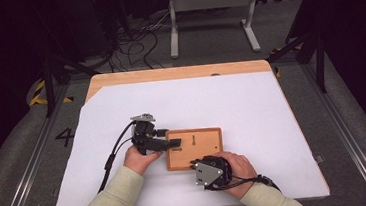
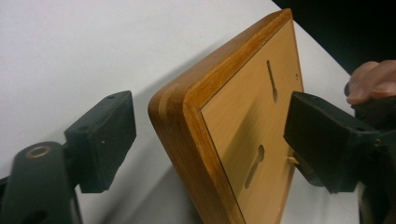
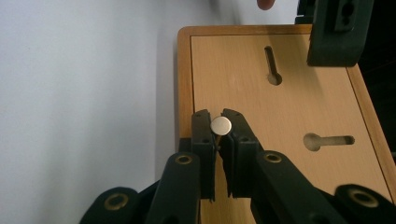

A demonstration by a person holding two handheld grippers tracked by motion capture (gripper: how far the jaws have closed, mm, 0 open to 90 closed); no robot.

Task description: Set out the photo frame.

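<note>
High view: the flat rectangular wooden board w/ keyhole slots [image 1: 195,147] lies back-up on the white-covered tabletop [image 1: 251,107], left gripper [image 1: 175,144] at its left edge, right gripper [image 1: 195,165] at its near edge. Left gripper view: fingers [image 2: 105,140] spread wide astride the board's corner w/o pressing, so they should close squarely on the edge before any lift. Right gripper view: fingers [image 3: 203,135] pinch a small round-headed metal pin [image 3: 221,125] over the board; best kept upright & steady.

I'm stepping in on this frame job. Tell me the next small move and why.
Probably close the left gripper on the wooden frame's edge to steady it: its jaws straddle that edge without touching, while the right gripper is shut on a small round-headed peg over the back panel.
</note>
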